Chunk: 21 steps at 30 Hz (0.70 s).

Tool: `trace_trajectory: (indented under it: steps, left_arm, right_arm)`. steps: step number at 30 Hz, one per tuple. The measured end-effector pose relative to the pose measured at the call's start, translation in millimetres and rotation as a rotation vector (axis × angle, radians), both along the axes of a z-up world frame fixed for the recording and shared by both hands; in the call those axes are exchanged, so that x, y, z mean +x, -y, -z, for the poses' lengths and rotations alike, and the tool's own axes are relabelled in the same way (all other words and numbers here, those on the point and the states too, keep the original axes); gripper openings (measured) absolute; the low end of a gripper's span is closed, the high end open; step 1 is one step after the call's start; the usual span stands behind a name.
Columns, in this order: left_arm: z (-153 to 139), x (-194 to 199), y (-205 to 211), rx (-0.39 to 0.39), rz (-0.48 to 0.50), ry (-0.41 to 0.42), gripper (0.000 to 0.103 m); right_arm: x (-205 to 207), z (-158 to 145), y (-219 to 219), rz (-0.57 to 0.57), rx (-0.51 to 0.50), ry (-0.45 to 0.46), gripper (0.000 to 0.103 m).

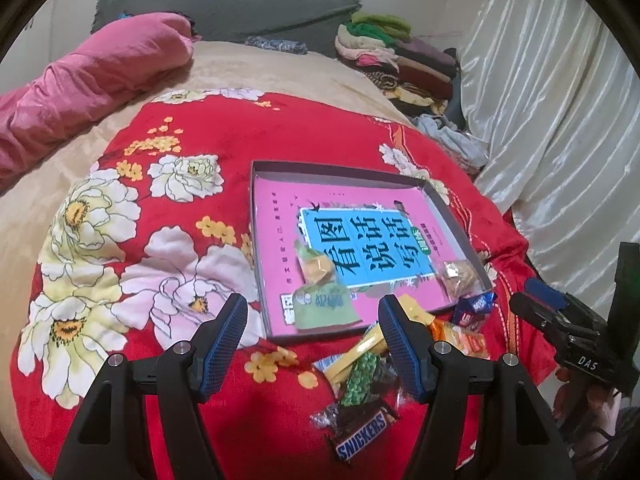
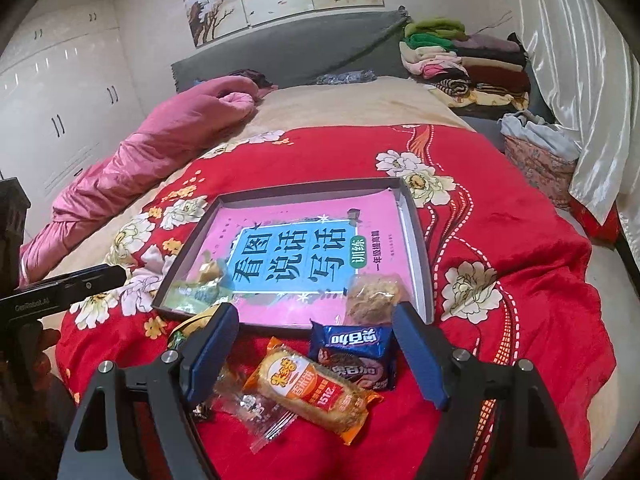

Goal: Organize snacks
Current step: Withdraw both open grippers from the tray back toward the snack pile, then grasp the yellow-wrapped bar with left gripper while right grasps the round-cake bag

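A shallow grey box [image 1: 456,220] [image 2: 424,264] lined with a pink book lies on the red floral blanket. Inside it are a green-wrapped snack [image 1: 326,308], an orange one [image 1: 318,266] and a clear-wrapped biscuit [image 1: 460,276] [image 2: 374,294]. My left gripper [image 1: 314,316] is open above the box's near edge, over loose snacks: a Snickers bar [image 1: 362,434], a green candy [image 1: 362,378] and a yellow stick [image 1: 360,350]. My right gripper [image 2: 316,326] is open over a blue cookie pack [image 2: 354,354] and an orange cake pack [image 2: 316,392]. Nothing is held.
A pink quilt [image 1: 92,80] [image 2: 160,152] lies at the left of the bed. Folded clothes [image 1: 400,56] [image 2: 464,60] are stacked at the headboard. White curtains [image 1: 560,120] hang on the right. The other gripper and a hand show at each frame's edge [image 1: 576,336] [image 2: 60,288].
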<state>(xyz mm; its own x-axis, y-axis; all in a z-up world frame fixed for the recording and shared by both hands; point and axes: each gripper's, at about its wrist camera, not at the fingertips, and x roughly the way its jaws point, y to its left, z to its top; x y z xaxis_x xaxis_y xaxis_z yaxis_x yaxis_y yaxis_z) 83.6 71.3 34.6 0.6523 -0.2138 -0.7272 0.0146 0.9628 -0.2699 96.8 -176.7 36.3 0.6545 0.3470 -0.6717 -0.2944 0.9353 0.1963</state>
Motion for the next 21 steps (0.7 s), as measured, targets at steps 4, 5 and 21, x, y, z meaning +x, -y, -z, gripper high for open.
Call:
trace_trajectory:
  steps: [4,5,21]
  left_arm:
    - [5,-5,2,0.005,0.005,-0.018,0.07]
    - [6,-6,2,0.006,0.007,-0.022,0.07]
    - [29,-26,17,0.045,0.055,-0.097,0.07]
  right_arm:
    - [-5,2,-3,-0.015,-0.001,-0.004,0.079]
    - [-6,2,-3,-0.017,0.0,-0.005,0.079]
    - [-19,10,-10,-0.057,-0.013,-0.021,0.079]
